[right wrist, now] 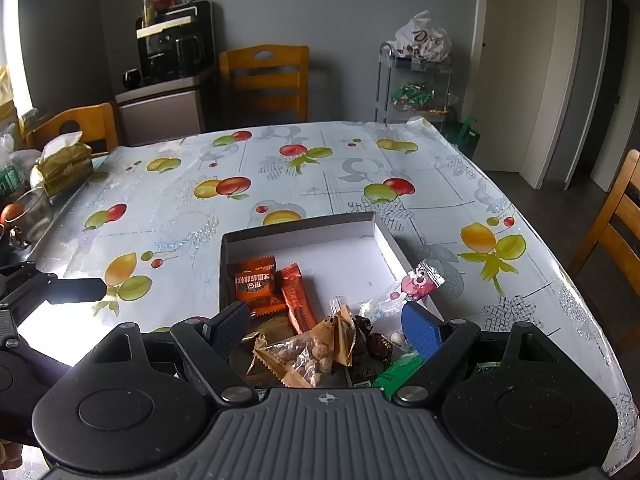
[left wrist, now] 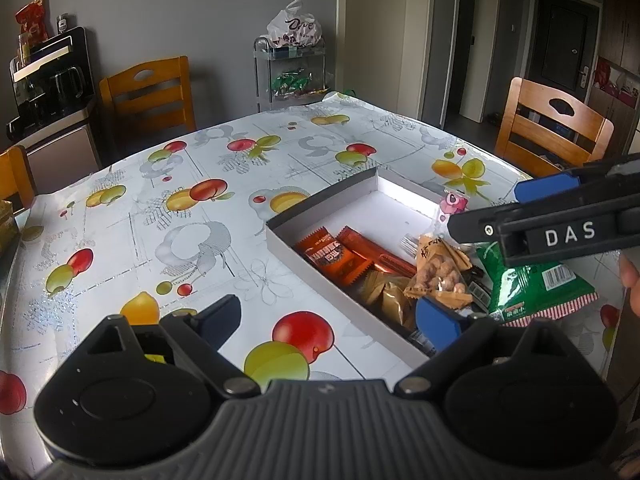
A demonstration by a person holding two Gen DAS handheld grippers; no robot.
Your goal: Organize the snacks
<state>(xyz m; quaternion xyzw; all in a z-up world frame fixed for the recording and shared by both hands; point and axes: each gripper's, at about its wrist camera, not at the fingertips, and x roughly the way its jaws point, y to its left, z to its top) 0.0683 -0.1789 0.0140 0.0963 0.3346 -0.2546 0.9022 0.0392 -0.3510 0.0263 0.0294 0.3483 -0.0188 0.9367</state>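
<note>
We are holding both grippers spread and empty, the left gripper (left wrist: pixel 328 316) over the tablecloth (left wrist: pixel 192 216), the right gripper (right wrist: pixel 324 326) above snack packets (right wrist: pixel 304 354) piled in the white box (right wrist: pixel 384 240).

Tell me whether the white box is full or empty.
Partly full. The white box holds snack packets at its near end; its far end is bare.

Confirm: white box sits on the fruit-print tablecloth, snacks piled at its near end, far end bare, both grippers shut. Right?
Not quite: both grippers are open. The left gripper and right gripper each show fingers spread wide, clamping nothing, in their own wrist views. The white box, tablecloth, snacks and bare far end stand.
</note>
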